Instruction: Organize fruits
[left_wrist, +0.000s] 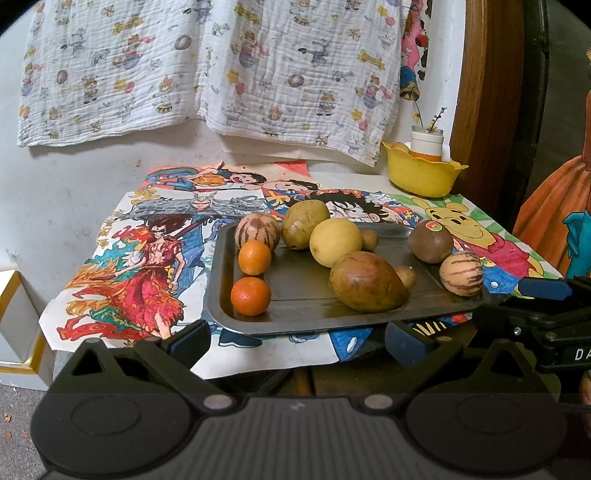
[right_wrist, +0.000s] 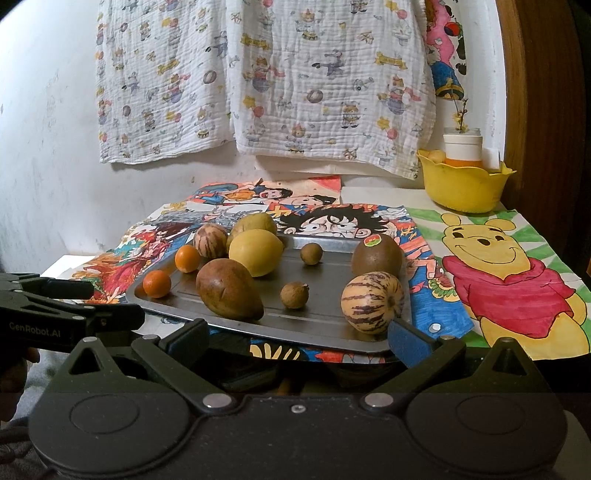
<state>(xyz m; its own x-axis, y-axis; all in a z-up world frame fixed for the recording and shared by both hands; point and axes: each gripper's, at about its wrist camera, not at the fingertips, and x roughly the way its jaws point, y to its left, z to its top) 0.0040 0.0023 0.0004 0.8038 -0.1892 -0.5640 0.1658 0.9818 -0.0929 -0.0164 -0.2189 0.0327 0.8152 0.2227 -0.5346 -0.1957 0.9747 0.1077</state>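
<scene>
A metal tray (left_wrist: 295, 284) (right_wrist: 325, 317) lies on a table covered with cartoon drawings. It holds two oranges (left_wrist: 250, 296) (right_wrist: 157, 283) at its left, a striped melon (left_wrist: 257, 232) behind them, a yellow round fruit (left_wrist: 335, 242) (right_wrist: 256, 252), a brown oval fruit (left_wrist: 365, 282) (right_wrist: 229, 288) and two small brown fruits (right_wrist: 294, 294). At its right are a brown stickered fruit (left_wrist: 430, 241) (right_wrist: 376, 256) and a second striped melon (left_wrist: 461, 273) (right_wrist: 371, 302). My left gripper (left_wrist: 299, 339) hangs open before the tray's near edge, holding nothing. My right gripper (right_wrist: 299, 339) is open too, its right finger close beside the striped melon.
A yellow bowl (left_wrist: 421, 177) (right_wrist: 463, 188) with a white-and-orange jar stands at the table's back right, beside a wooden frame. A printed cloth (left_wrist: 221, 74) hangs on the wall behind. A Pooh drawing (right_wrist: 509, 280) covers the table right of the tray.
</scene>
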